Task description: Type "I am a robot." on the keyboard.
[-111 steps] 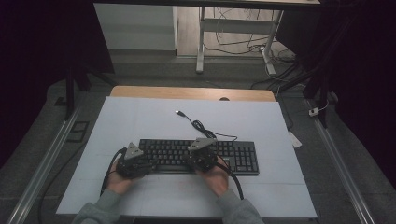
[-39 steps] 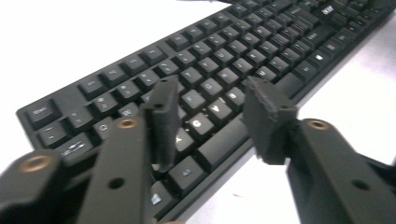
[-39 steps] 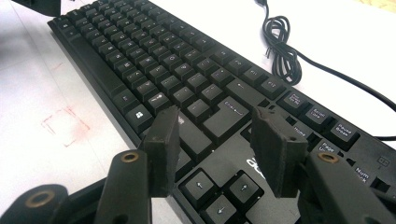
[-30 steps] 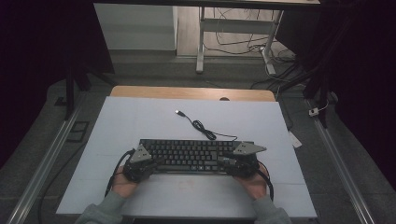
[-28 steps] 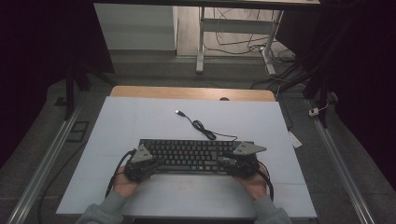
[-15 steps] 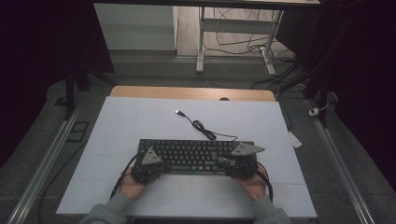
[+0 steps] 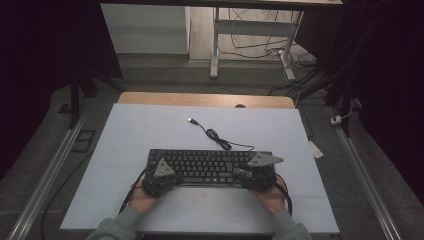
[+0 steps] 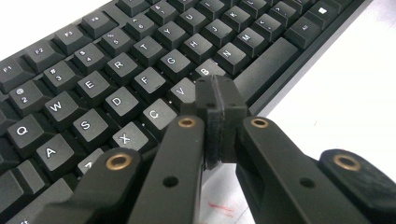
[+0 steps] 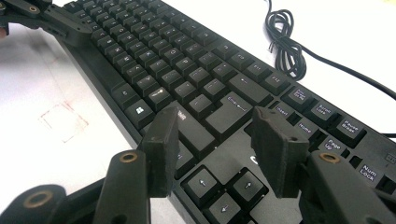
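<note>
Left tongs (image 8: 215, 100) are pinched fully together with nothing between them, tip hovering just over the V and B keys at the front row of the black keyboard (image 7: 210, 165); whether it is touching a key is hard to tell. Right tongs (image 9: 215, 149) are standing partly spread and empty, poised above the shift and arrow keys at the keyboard's other end. Keyboard is lying flat on the white worktop (image 7: 150, 125), close to the person, its cable (image 7: 215, 136) trailing away in a loose coil. Looks like key pressing is the step in hand, left tip acting as a finger. Next move is calling for a short straight dip onto one key, not clipping neighbours.
</note>
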Action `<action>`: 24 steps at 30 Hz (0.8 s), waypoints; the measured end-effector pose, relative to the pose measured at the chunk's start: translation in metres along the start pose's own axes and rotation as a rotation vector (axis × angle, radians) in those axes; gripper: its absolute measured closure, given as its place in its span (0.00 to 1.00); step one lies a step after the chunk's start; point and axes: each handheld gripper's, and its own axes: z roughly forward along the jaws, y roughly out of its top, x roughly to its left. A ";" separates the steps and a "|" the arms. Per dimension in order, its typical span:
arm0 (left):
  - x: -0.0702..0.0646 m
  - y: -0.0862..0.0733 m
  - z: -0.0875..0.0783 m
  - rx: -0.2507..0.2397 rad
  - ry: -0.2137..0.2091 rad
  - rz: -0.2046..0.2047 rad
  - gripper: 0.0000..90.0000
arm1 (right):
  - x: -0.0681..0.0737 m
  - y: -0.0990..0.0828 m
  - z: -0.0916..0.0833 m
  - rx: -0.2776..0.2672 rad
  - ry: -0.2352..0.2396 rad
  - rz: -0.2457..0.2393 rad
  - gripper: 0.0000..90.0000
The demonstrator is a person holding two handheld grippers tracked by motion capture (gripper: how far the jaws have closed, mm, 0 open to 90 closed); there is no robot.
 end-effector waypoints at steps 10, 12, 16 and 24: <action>0.012 0.000 -0.020 -0.129 -0.005 -0.084 0.95 | -0.001 0.000 0.000 -0.004 -0.001 0.002 0.57; 0.013 0.000 -0.022 -0.135 0.009 -0.089 0.84 | -0.001 0.000 -0.001 -0.004 -0.002 0.003 0.57; 0.013 -0.001 -0.026 -0.160 0.032 -0.096 0.63 | -0.001 0.000 -0.002 -0.010 -0.005 0.002 0.57; 0.022 -0.004 -0.027 -0.139 0.034 -0.126 0.51 | -0.001 0.000 -0.001 -0.003 -0.006 0.001 0.56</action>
